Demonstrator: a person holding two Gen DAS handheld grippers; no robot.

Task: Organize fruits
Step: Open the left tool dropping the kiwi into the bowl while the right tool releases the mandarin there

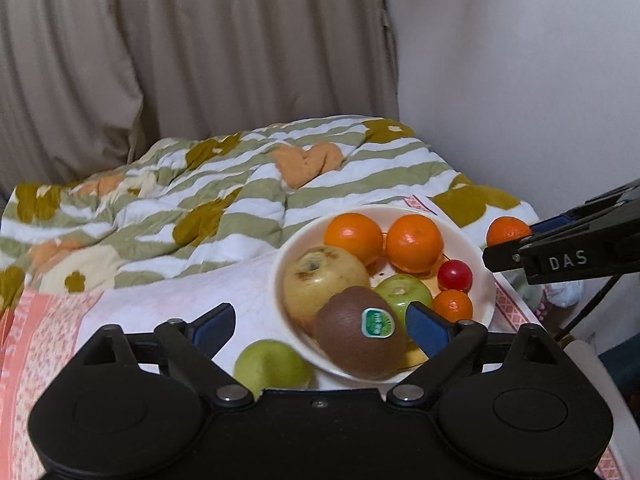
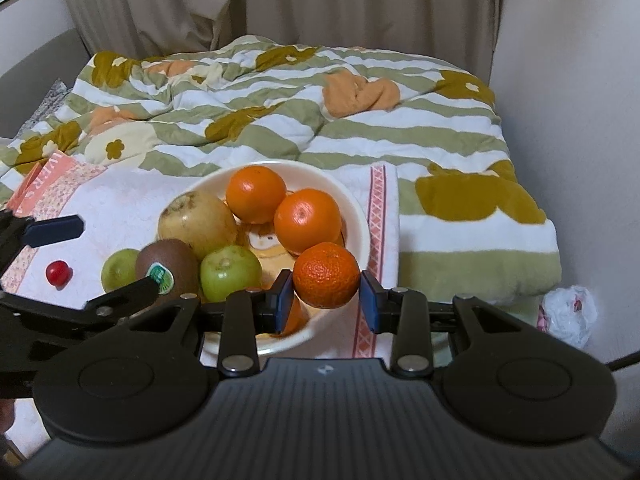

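A striped quilt (image 2: 360, 120) with mustard and peach shapes covers the bed, rumpled from nine to three o'clock behind everything else, with a beige curtain (image 2: 280, 0) hanging at twelve. In front of it lies a white towel (image 2: 132, 196) with pink patterned borders, and on that towel sits a white bowl (image 2: 356, 216).

Inside the bowl, a yellowish pear (image 2: 198, 222) lies at nine o'clock, two big oranges (image 2: 256, 194) sit at twelve and one, and a green apple (image 2: 230, 272) rests toward six. A brown kiwi (image 2: 168, 266) with a green sticker leans on the rim at eight o'clock. A second green apple (image 2: 120, 270) lies on the towel just outside that rim, and a small red tomato (image 2: 58, 273) sits farther out at nine.

The right gripper (image 2: 326, 296) holds a bumpy mandarin (image 2: 326, 274) between its blue pads above the bowl's near rim at five o'clock, pads against the fruit on both sides. The left gripper (image 1: 320, 324) is spread wide with nothing held, the kiwi and the outer apple sitting in front of the gap. A crumpled white plastic bag (image 2: 568, 312) lies off the bed at four o'clock.
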